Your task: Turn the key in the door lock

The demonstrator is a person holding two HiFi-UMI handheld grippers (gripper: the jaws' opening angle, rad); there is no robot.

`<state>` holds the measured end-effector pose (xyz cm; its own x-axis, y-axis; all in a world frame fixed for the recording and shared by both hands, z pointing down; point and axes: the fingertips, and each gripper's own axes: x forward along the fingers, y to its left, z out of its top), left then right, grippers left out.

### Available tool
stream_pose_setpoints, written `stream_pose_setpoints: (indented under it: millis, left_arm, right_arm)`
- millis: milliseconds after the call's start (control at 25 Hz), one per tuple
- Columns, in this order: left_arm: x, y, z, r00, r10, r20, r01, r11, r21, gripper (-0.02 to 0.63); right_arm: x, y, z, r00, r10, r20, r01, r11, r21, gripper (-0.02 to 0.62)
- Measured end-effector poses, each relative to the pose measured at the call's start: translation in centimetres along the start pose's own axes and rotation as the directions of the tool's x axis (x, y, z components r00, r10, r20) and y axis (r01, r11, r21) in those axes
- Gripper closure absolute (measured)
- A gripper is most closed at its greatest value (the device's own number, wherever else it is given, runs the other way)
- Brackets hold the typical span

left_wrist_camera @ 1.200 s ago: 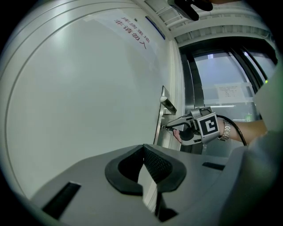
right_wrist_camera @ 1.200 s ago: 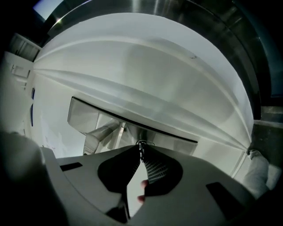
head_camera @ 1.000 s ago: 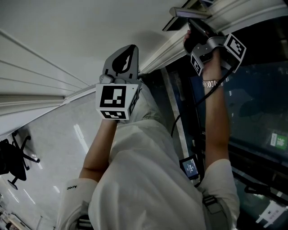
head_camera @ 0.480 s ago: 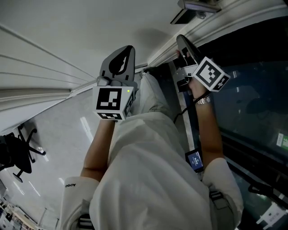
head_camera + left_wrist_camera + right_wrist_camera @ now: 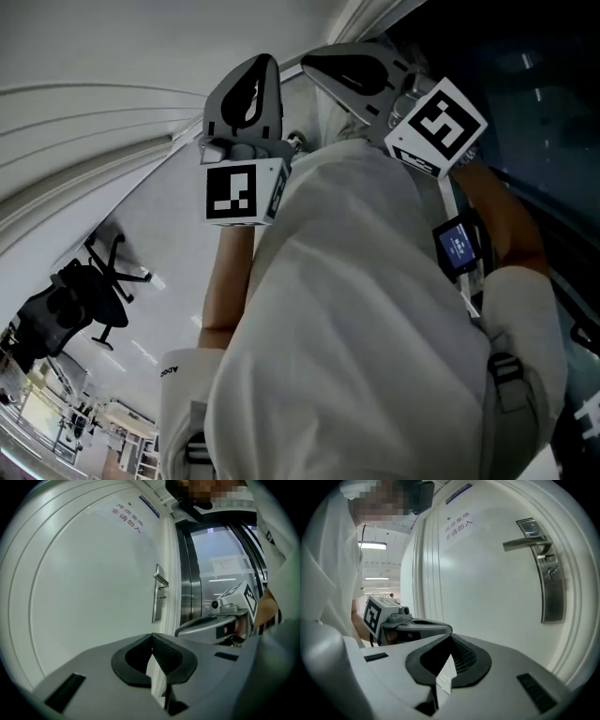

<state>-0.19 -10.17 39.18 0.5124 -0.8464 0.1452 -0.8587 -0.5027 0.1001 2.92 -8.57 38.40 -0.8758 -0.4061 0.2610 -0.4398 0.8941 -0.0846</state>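
Observation:
The white door (image 5: 487, 597) carries a metal lever handle (image 5: 525, 543) on a long lock plate (image 5: 551, 585) with a small keyhole (image 5: 553, 572); I cannot make out a key. In the left gripper view the same handle plate (image 5: 158, 599) is farther off. My right gripper (image 5: 450, 637) is shut with nothing between its pads, well short of the handle. My left gripper (image 5: 152, 635) is also shut and empty. In the head view both point at the door, the left gripper (image 5: 265, 60) side by side with the right gripper (image 5: 314, 62).
A glass panel in a metal frame (image 5: 187, 573) stands right of the door. Red lettering (image 5: 458, 524) is printed high on the door. The person's light shirt (image 5: 356, 319) fills the head view, with a small lit device (image 5: 457, 246) on it. An office chair (image 5: 89, 291) stands behind.
My right gripper has come down from the top of the door frame, rolled over, and now sits beside the left one. The left gripper sank a little. The head view has tilted.

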Motion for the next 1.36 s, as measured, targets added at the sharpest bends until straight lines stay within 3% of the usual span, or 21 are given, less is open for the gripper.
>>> stream_pose_setpoints:
  millis: [160, 440, 680, 880, 1000, 1360]
  left_arm:
    - [-0.5, -0.8, 0.8, 0.999, -0.021, 0.029, 0.022, 1.000, -0.002, 0.596]
    - [-0.2, -1.4, 0.1, 0.999, -0.050, 0.002, 0.050, 0.999, -0.004, 0.597]
    - [-0.2, -1.1, 0.6, 0.999, -0.050, 0.007, 0.049, 0.999, 0.010, 0.597]
    - [-0.3, -1.3, 0.4, 0.999, -0.045, -0.021, 0.045, 0.999, 0.023, 0.597]
    - [-1.3, -1.0, 0.5, 0.999, -0.041, -0.029, 0.042, 0.999, 0.031, 0.595]
    - [-4.4, -2.8, -1.9, 0.988, -0.028, -0.150, 0.031, 0.999, 0.018, 0.596]
  right_arm:
    - [0.2, 1.9, -1.5, 0.996, 0.043, -0.078, -0.044, 0.999, -0.017, 0.592]
    - [-0.9, 1.8, -2.4, 0.994, -0.037, -0.100, 0.026, 0.994, -0.111, 0.594]
    - [-2.3, 0.4, -1.5, 0.981, -0.192, -0.029, 0.186, 0.971, -0.150, 0.594]
    - [-3.3, -0.7, -0.7, 0.941, -0.337, 0.034, 0.338, 0.931, -0.135, 0.594]
    - [-2.7, -0.2, -0.7, 0.922, -0.382, 0.059, 0.387, 0.915, -0.113, 0.594]
    - [-1.5, 5.5, -3.8, 0.969, -0.244, -0.051, 0.238, 0.966, -0.101, 0.594]
